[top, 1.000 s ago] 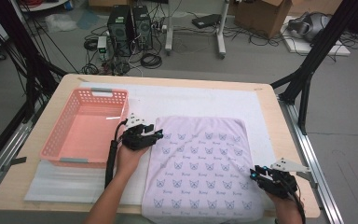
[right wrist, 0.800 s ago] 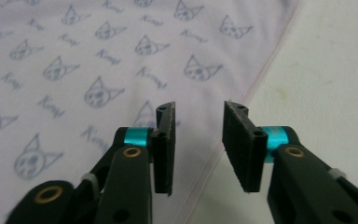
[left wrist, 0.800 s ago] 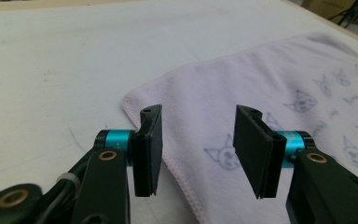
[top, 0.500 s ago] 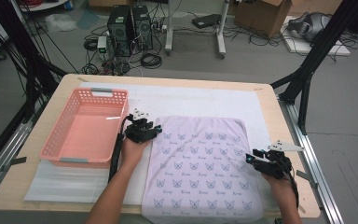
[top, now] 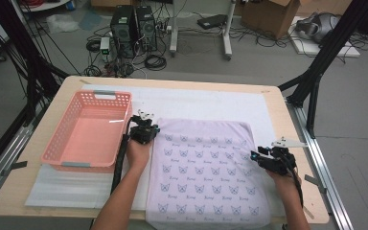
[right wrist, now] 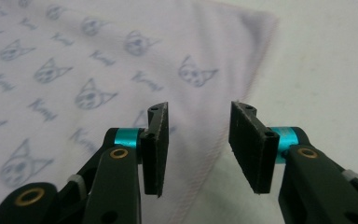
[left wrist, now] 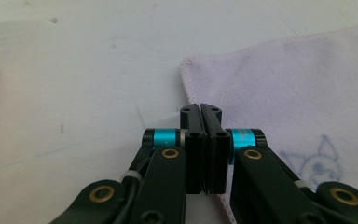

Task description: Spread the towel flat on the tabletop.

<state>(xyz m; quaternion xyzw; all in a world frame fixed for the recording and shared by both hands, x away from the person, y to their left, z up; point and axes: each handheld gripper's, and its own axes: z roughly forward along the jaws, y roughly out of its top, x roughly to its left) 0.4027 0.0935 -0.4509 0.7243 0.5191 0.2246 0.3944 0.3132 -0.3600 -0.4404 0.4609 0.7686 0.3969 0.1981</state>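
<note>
Your left gripper [left wrist: 200, 109] has its jaws pressed flat together, having just closed; they sit at the left edge of the towel [left wrist: 298, 93] near its far left corner, and whether any of the cloth's hem is pinched between the pads you cannot tell from the left gripper view. In the high view your left gripper [top: 143, 125] sits at that same corner, with your left hand [top: 138, 152] behind it and its black cable trailing back along your forearm.

Your right gripper [right wrist: 199, 140] has its jaws standing apart at a middling gap with nothing between the pads; they hover over the right edge of the towel [right wrist: 98, 70], the hem running just beneath them. In the high view your right gripper [top: 258, 155] is at the towel's right side, about halfway along it.

The towel [top: 206, 172] lies spread flat, pale lilac with a cat-face print, on a white mat [top: 196, 103] that covers the tabletop [top: 278, 103]; its near edge reaches the front of the tabletop. A pink basket [top: 57, 143] stands on the mat just left of your left gripper, apart from the towel
</note>
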